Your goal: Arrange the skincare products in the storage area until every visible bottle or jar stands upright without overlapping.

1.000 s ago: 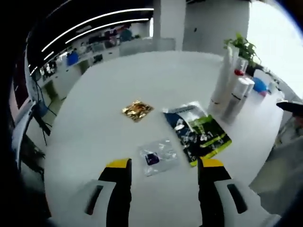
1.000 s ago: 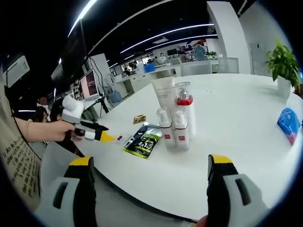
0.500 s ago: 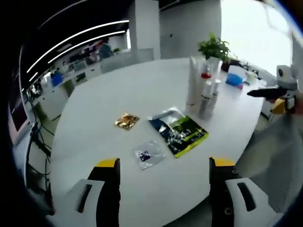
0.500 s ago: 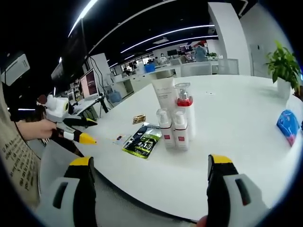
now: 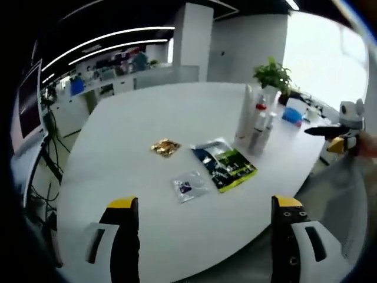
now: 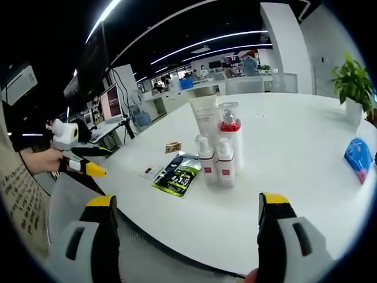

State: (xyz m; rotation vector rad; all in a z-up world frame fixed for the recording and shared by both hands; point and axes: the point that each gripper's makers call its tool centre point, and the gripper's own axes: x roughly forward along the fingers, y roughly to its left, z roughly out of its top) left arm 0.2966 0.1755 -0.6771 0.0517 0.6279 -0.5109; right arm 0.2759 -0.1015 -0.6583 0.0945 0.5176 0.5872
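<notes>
Four skincare containers stand upright in a tight cluster on the white table [image 6: 283,194]: a tall white tube [image 6: 204,119], a pump bottle with a red collar [image 6: 230,140] and two small red-labelled bottles [image 6: 205,159] [image 6: 225,163]. The left gripper view has the same cluster [image 5: 254,122] at the far right of the table. My right gripper [image 6: 187,200] is open, off the near edge, with nothing between its jaws. My left gripper [image 5: 205,203] is open and empty too, back from the table edge. A hand holds the left gripper [image 6: 94,163] at the left of the right gripper view.
A green-black packet [image 5: 224,164], a clear sachet [image 5: 189,186] and a gold sachet [image 5: 165,146] lie flat mid-table. A blue pack [image 6: 358,154] and a potted plant [image 6: 353,76] sit at the far side. The right gripper [image 5: 325,139] enters from the right. Office desks lie behind.
My left gripper has drawn back from the sachets and off the table edge, so the table looks smaller in its view. The right gripper and the bottles have not moved.
</notes>
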